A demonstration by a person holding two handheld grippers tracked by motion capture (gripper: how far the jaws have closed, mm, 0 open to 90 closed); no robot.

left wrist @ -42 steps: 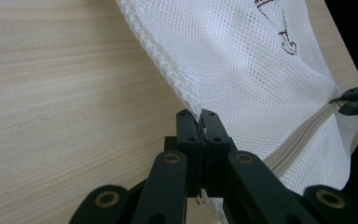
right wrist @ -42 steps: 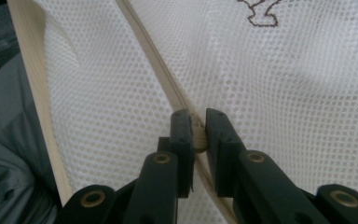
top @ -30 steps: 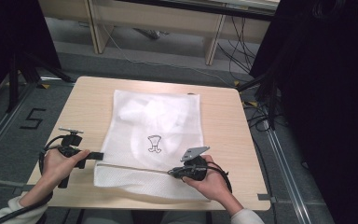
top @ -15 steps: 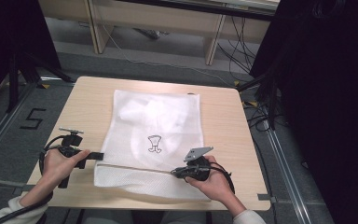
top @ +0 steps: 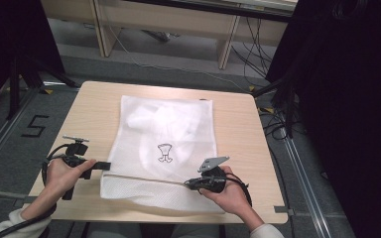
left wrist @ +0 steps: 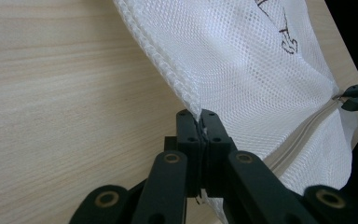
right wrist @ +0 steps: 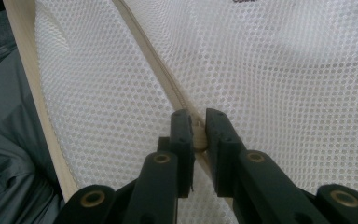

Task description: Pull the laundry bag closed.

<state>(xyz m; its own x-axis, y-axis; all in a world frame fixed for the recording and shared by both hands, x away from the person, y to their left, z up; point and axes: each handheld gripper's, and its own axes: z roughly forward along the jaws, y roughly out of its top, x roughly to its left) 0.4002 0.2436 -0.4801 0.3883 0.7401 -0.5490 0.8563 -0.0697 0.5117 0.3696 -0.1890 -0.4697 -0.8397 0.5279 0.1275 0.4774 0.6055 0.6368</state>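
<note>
One table (top: 104, 99), light wood, sitting on a grey floor (top: 15, 139) that has a "5" (top: 34, 126) marked on it to the left. On the table there's one white mesh bag (top: 171, 124), lying flat and taking up most of the middle, long way running away from the person. It's got a small black drawing (top: 164, 152) printed around its centre. One zipper (top: 144, 177) runs across the bag near the person's edge, pulled pretty straight between the two grippers.

Two hands, two grippers. The left gripper (top: 105, 165) sits at the bag's left edge, just off the near-left corner. In the left gripper view (left wrist: 199, 122) the jaws are squeezed together with the bag's hemmed edge pinched between them, mesh fanning out above. You can also see the other gripper's tip at the far right of that view, at the zipper's end.

The right gripper (top: 188, 184) is at the zipper over toward the bag's right side, grey plate (top: 212, 162) on top. In the right gripper view (right wrist: 198, 128) the jaws are nearly closed with a small pale bit of the zipper clamped between them, probably the pull, hard to be sure.
</note>
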